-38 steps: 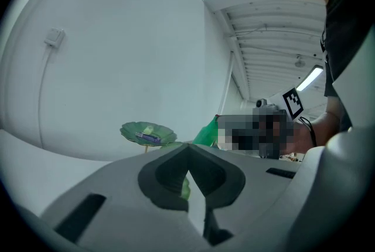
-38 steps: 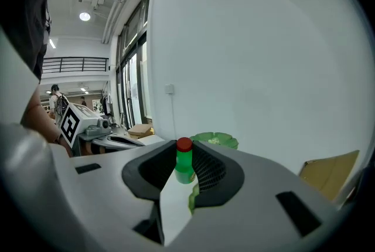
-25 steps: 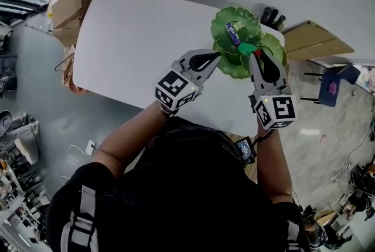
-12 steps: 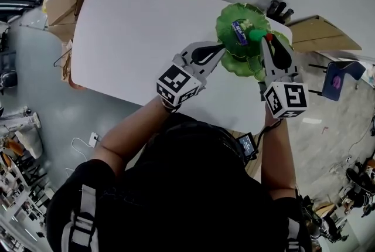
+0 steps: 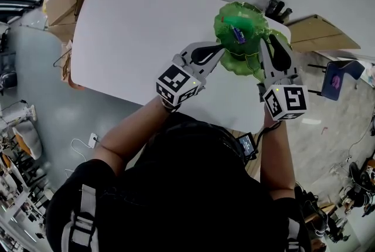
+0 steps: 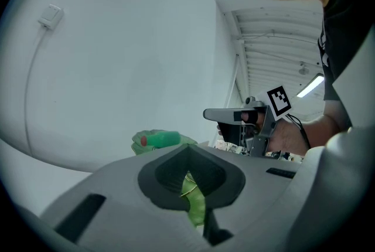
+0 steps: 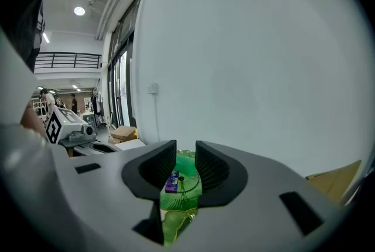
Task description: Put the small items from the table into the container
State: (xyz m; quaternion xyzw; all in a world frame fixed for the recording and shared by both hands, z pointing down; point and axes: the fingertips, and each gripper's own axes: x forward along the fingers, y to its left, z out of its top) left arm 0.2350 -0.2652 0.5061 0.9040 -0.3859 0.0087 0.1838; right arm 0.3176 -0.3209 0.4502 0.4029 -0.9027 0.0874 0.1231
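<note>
Head view: a white smooth-topped counter [image 5: 135,40] carries a green translucent leaf-shaped dish [image 5: 243,60] at its far right corner. The dish is motion-blurred here.
Left gripper [image 5: 220,49]: grey plastic shell. It reaches the dish from the left, tips at the rim.
Right gripper [image 5: 265,44]: same build, tips at the dish's right side.
Writing: none readable. Each marker cube shows only black-and-white square patterns (left cube [image 5: 177,85], right cube [image 5: 286,101]). The small purple flat packet [image 5: 237,34] bears pale print too small to read.
Left jaws: in the left gripper view they are pressed together [image 6: 196,204] on a ribbed fold of the dish rim [image 6: 193,201].
Right jaws: in the right gripper view they stand spread [image 7: 184,172] with nothing between the pads. The dish [image 7: 187,192] and packet [image 7: 171,182] show through the gap.
Items: the packet lies in the dish's upper lobe. A small green cylinder with a red end [image 6: 157,139] rests on the dish, on its side, and is clear only in the left gripper view.
Hard to make out: in the head view the cylinder is lost in the blur.
Cut off: the person's head and shoulders cover the near counter edge.
Surroundings: brown cardboard boxes [image 5: 61,4] sit on the floor off the left end, and a flat cardboard sheet [image 5: 319,37] lies off the right.
</note>
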